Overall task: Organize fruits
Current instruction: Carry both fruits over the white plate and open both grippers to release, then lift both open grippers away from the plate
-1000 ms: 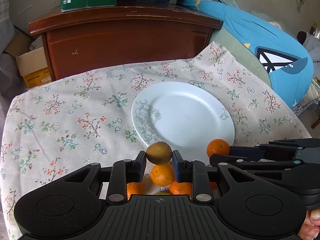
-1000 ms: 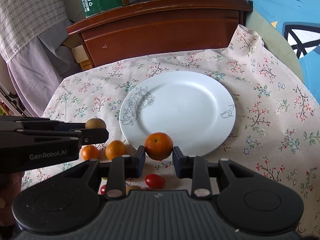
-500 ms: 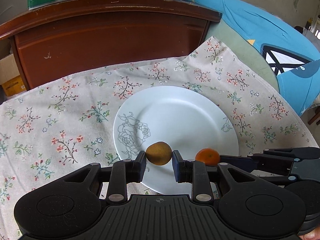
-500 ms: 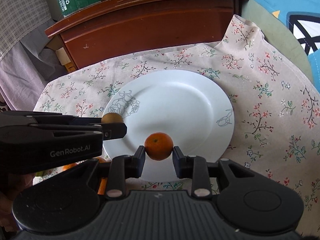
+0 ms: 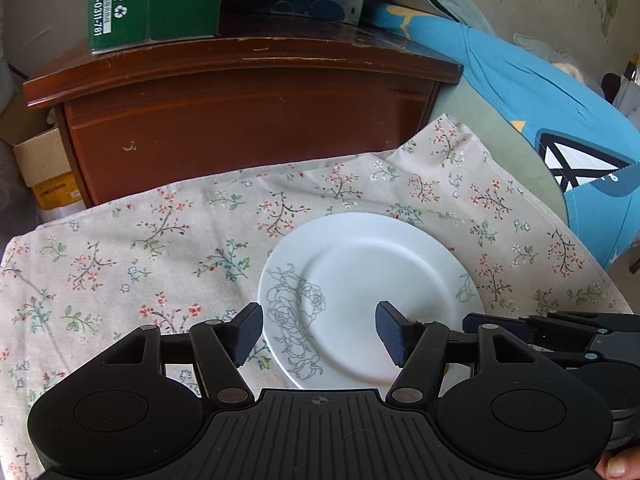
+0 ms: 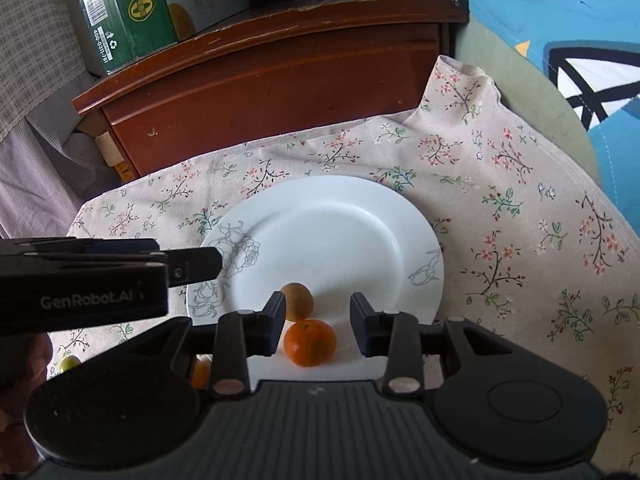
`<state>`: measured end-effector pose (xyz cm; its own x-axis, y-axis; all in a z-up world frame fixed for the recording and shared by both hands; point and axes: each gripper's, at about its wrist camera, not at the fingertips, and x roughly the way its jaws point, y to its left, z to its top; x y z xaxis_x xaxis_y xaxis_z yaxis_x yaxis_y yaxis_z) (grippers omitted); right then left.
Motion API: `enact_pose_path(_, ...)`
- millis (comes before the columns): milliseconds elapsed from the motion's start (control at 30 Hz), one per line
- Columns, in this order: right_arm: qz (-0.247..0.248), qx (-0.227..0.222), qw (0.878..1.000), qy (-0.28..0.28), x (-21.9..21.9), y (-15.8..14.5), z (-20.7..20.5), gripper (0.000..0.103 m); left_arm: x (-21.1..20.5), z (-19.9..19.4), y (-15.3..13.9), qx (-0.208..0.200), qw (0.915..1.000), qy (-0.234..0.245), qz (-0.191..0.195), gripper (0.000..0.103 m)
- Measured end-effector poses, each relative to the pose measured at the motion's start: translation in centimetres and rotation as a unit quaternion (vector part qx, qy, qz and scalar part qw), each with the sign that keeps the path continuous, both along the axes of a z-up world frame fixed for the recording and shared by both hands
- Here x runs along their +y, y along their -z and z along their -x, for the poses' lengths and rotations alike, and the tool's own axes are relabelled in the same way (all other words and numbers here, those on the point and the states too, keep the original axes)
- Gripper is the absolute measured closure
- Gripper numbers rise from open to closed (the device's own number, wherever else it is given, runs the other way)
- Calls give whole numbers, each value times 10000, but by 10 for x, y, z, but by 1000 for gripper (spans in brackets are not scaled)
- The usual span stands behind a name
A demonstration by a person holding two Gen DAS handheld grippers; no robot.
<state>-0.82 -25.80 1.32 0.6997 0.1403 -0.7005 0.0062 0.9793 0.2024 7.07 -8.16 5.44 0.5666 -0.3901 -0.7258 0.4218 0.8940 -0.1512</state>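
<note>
Plate (image 6: 320,232): white, mid-counter on flowered cloth (image 6: 520,220). Kiwi (image 6: 297,301) and tangerine (image 6: 309,342) sit side by side at its near edge. Left hand-held gripper (image 5: 319,330): fingers apart, empty. Right hand-held gripper (image 6: 319,322): fingers apart, flanking the tangerine, not gripping. Advice: lift straight up so neither fruit rolls; fetch loose fruit (image 6: 70,362) near the counter's left edge.

Lived-in home room: floral tablecloth (image 5: 168,240) mid-frame, dark wooden cabinet (image 5: 248,116) above it, cardboard boxes (image 5: 156,0) on top, blue bedding (image 5: 560,120) at right.
</note>
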Motion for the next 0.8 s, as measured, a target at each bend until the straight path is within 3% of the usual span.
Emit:
enact_pose_path(167,-51,109,9999,-37,1,-1,4,62,15,2,-4,156,9995,-77,-257,39)
enact_pose_path(800,-209,466,9966,-652,16,-3,39,61,112,31,3,637,9927,-902,-479,37)
